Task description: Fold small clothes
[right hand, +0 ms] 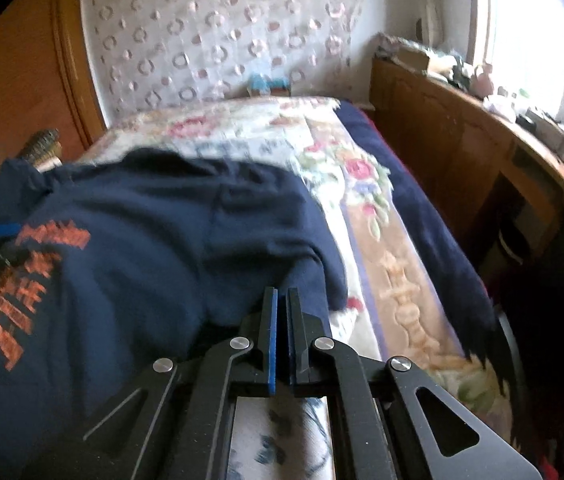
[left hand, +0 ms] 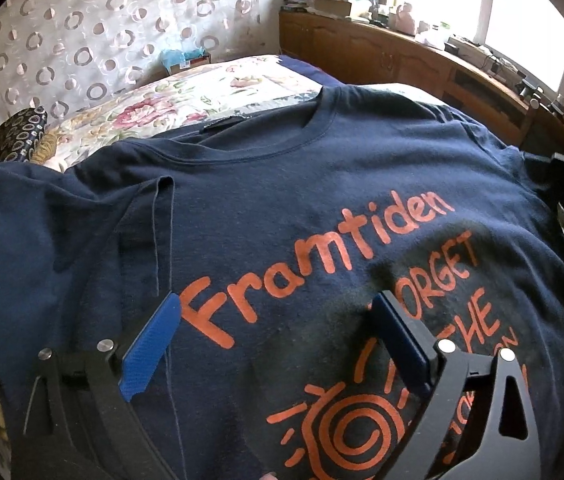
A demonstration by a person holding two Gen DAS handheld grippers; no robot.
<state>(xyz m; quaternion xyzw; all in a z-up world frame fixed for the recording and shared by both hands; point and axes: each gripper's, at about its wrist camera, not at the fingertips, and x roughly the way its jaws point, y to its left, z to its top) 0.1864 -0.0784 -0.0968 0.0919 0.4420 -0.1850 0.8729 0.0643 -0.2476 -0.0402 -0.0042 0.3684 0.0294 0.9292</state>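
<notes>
A navy T-shirt [left hand: 322, 184] with orange print lies front up on the bed, collar toward the far end and its left sleeve spread flat. My left gripper [left hand: 275, 300] hovers low over the chest print, open wide, with its blue pads [left hand: 149, 352] apart and only flat cloth below them. In the right wrist view the same T-shirt [right hand: 153, 240] lies to the left, and my right gripper [right hand: 282, 292] is shut at the shirt's right edge, where navy cloth runs into the closed jaws. A blue pad [right hand: 5, 229] of the left gripper shows at the far left.
A floral bedspread [right hand: 362, 200] covers the bed under the shirt, with a navy blanket [right hand: 434, 224] along its right side. A wooden cabinet [right hand: 462, 152] with clutter stands to the right below a window. A ring-patterned curtain [left hand: 101, 40] hangs behind. A dark patterned cushion [left hand: 17, 132] sits at the left.
</notes>
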